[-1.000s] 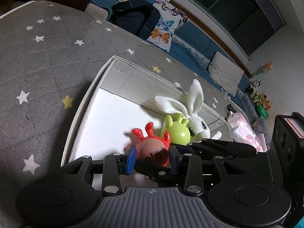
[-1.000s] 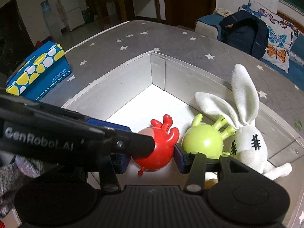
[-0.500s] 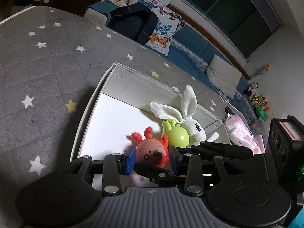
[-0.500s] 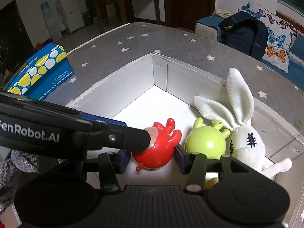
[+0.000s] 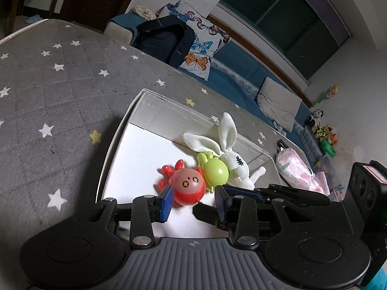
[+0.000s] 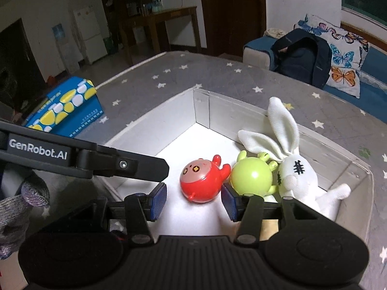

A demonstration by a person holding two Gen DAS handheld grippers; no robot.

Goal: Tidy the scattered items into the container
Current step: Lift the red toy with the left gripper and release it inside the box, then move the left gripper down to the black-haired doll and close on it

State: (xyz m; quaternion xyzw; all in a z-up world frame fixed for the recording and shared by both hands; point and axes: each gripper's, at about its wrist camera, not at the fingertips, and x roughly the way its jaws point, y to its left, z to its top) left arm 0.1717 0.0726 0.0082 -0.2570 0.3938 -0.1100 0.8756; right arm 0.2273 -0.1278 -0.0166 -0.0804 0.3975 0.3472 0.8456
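A white open box (image 5: 121, 130) (image 6: 241, 101) lies on the grey starred cover. On its floor a red round toy (image 5: 188, 188) (image 6: 200, 183) lies beside a green round toy (image 5: 215, 174) (image 6: 251, 175), with a white cloth rabbit (image 5: 232, 162) (image 6: 297, 174) behind them. My left gripper (image 5: 193, 203) is open above the box, the red toy just past its blue pads and untouched. My right gripper (image 6: 193, 203) is open too, the red toy lying loose ahead of its pads. The left gripper's black finger (image 6: 135, 165) crosses the right wrist view at the left.
A blue box with yellow and white spots (image 6: 63, 108) stands on the cover left of the white box. A pink packet (image 5: 295, 169) lies past the box's right end. A dark backpack (image 6: 302, 55) and butterfly pillows rest on the blue sofa behind.
Both grippers have drawn back and up from the red toy, which stays on the box floor and now shows its face in the right wrist view. The jaw gaps look unchanged.
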